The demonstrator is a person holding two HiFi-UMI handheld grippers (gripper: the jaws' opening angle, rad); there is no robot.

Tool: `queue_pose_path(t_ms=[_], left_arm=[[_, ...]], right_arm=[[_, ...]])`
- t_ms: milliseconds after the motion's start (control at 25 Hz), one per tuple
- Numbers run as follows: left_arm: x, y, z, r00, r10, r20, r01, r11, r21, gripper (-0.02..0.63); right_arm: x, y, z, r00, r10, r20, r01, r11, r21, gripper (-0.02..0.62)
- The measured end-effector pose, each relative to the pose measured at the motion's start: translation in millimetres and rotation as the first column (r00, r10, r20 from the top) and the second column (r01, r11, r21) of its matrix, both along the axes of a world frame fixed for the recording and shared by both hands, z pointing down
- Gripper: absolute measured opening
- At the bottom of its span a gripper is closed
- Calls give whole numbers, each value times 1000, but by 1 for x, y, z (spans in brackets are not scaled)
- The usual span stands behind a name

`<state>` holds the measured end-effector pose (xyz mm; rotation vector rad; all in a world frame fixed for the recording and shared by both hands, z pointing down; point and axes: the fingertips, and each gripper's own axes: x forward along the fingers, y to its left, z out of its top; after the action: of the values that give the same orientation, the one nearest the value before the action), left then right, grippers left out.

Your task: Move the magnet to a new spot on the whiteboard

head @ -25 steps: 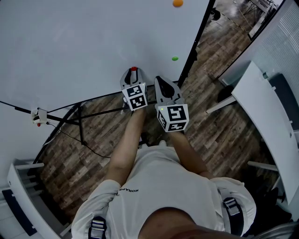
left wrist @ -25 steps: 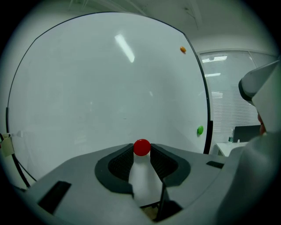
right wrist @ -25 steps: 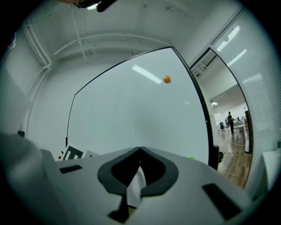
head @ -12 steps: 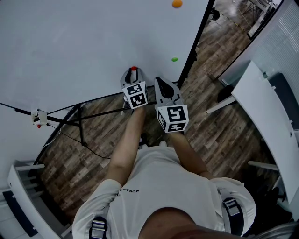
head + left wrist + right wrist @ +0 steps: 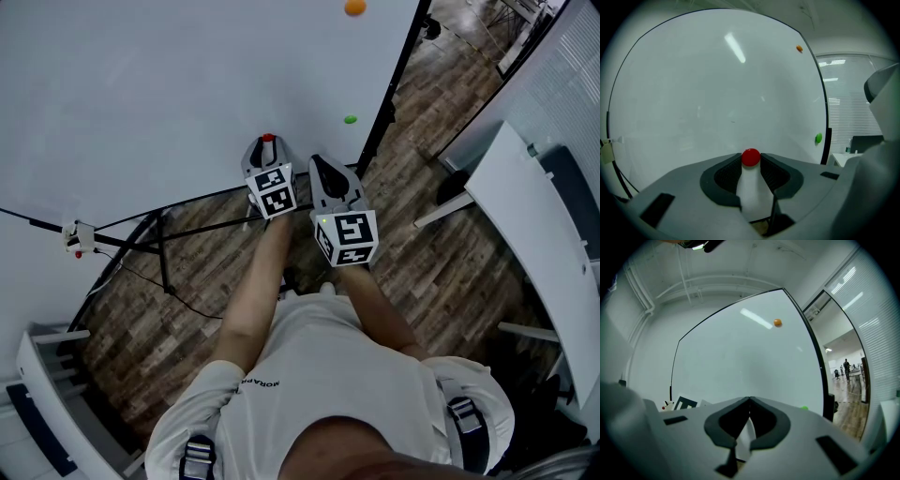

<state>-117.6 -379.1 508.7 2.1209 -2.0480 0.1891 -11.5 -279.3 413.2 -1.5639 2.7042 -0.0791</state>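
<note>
left gripper [image 5: 751, 159]: jaws are being pressed onto the red magnet [image 5: 268, 139], pinched at their tips | red magnet: is being held low at the whiteboard [image 5: 169, 84], left of and below the green magnet [image 5: 351, 119] | right gripper [image 5: 749, 401]: jaws are being held pressed together, just beside the left gripper

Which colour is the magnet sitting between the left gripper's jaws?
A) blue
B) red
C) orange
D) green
B: in the left gripper view, the left gripper has the red magnet pinched between its jaws against the whiteboard, while the orange magnet and the green magnet sit apart, farther off on the board.
</note>
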Motion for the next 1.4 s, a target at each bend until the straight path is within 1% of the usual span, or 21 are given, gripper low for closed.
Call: queue_pose_path(t_ms=[200, 480, 680, 920, 1080, 1240, 1400], left_arm=[[2, 0, -1, 1000, 6, -4, -6, 1000, 0, 118], [-2, 3, 6, 1000, 0, -21, -1, 1000, -15, 135], [-1, 7, 8, 1000, 10, -19, -10, 1000, -21, 140], [5, 13, 2, 1000, 24, -1, -24, 1000, -5, 138], [3, 18, -4, 999, 33, -1, -33, 999, 13, 137], [3, 25, -13, 999, 39, 9, -40, 998, 39, 117], [-2, 34, -22, 999, 34, 10, -34, 998, 59, 74]], right_arm=[[2, -1, -1, 1000, 3, 0, -3, 1000, -2, 14], [2, 0, 0, 1000, 2, -1, -2, 1000, -1, 14], [0, 2, -1, 1000, -1, -1, 1, 1000, -2, 14], [3, 3, -1, 1000, 5, 1, -5, 1000, -1, 14], [4, 4, -2, 1000, 12, 3, -12, 1000, 0, 14], [4, 7, -2, 1000, 11, 2, -11, 1000, 2, 14], [0, 10, -3, 1000, 6, 2, -6, 1000, 3, 14]])
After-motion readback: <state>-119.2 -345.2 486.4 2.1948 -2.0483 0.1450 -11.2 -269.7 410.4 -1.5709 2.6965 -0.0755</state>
